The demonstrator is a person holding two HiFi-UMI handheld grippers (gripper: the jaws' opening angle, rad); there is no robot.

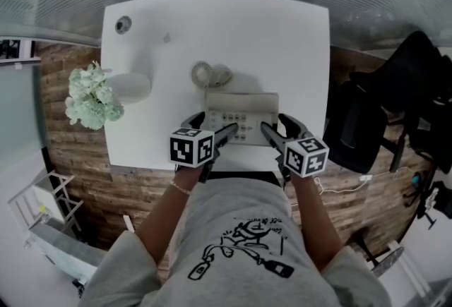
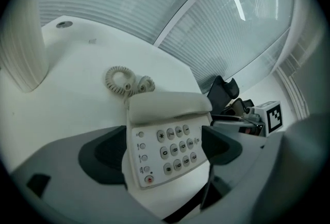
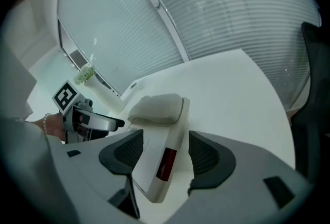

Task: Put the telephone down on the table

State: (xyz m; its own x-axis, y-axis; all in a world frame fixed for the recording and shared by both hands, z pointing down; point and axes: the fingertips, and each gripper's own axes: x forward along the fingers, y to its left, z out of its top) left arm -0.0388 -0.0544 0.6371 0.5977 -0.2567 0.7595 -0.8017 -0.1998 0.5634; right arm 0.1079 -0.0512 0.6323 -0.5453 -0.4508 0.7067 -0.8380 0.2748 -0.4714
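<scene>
A beige desk telephone (image 1: 240,118) sits low at the near edge of the white table (image 1: 282,37), keypad up. Its handset (image 1: 241,101) lies in the cradle and its coiled cord (image 1: 210,75) trails behind. My left gripper (image 1: 214,125) straddles the phone's left front corner. In the left gripper view both pads lie against the telephone (image 2: 165,151). My right gripper (image 1: 274,123) holds the right side. The right gripper view shows the telephone (image 3: 160,156) edge-on between the pads. I cannot tell whether the base rests on the tabletop.
A white vase (image 1: 131,85) with pale flowers (image 1: 92,97) stands at the table's left edge. A round grommet (image 1: 123,24) sits at the far left corner. A black chair (image 1: 374,129) stands right of the table, and the person's lap is right at the near edge.
</scene>
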